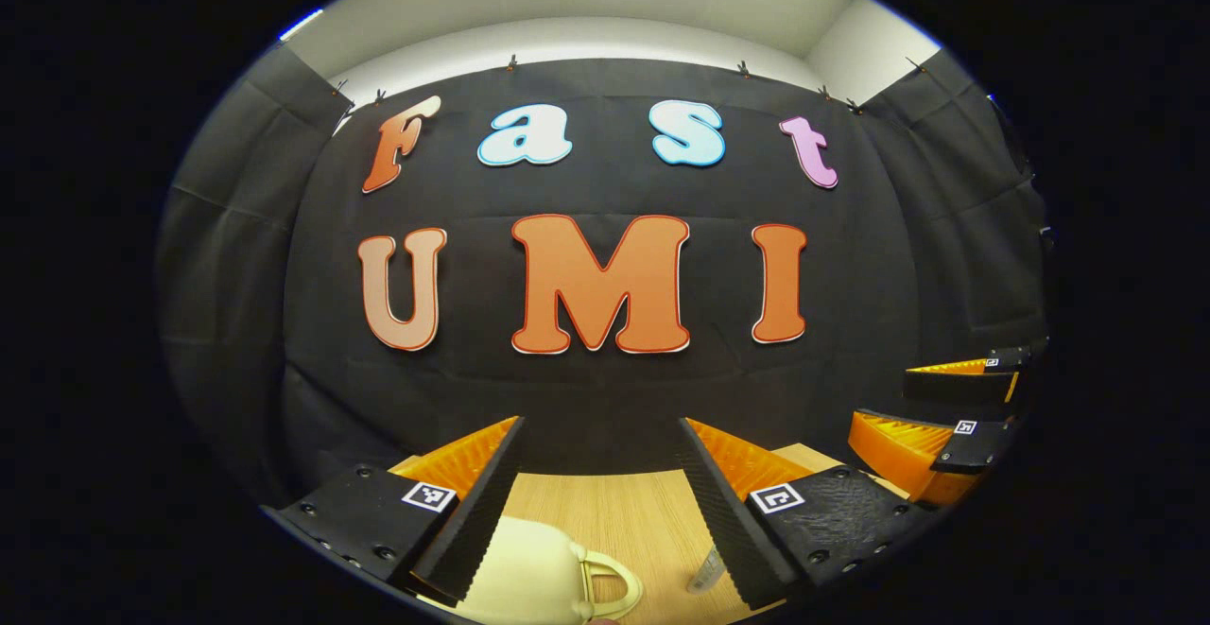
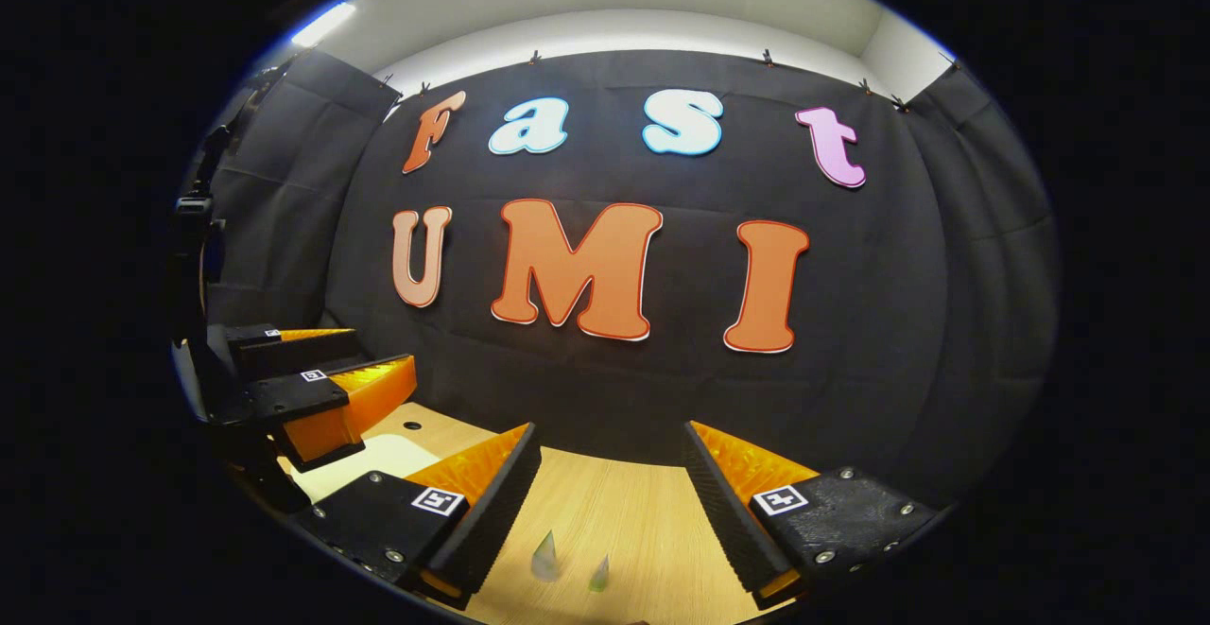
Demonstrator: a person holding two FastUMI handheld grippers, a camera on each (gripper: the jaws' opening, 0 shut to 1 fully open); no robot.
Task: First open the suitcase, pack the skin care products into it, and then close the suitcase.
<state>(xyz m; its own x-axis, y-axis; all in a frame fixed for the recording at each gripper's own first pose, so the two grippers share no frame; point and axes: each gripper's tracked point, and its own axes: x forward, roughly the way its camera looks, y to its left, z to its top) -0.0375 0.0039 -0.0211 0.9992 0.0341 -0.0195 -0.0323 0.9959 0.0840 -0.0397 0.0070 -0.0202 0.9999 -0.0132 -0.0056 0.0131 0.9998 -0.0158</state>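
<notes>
Pale wooden worktop (image 1: pixel 624 521) carries a cream suitcase (image 1: pixel 529 578) with its handle (image 1: pixel 610 587) below the left gripper (image 1: pixel 600 474). Both it and the right gripper (image 2: pixel 610 483), beside the suitcase, are released and high, so reaching down unsighted risks missing the handle.

left tool (image 1: pixel 601 436) fingers apart, right tool (image 2: pixel 613 441) fingers apart, side by side

The right gripper (image 2: pixel 605 474) was held above the table (image 2: pixel 624 521), its two fingers spread wide apart with nothing between them. Below the gap, near the near edge of the table, two small clear pointed tips (image 2: pixel 546 554) stood close together; what they belonged to could not be told. At the left side the left gripper (image 2: pixel 326 360) hung over the table, its fingers also parted and empty. Under it lay a pale cream thing (image 2: pixel 364 462), partly hidden. Close to it a small dark hole (image 2: pixel 412 425) showed in the table.
</notes>
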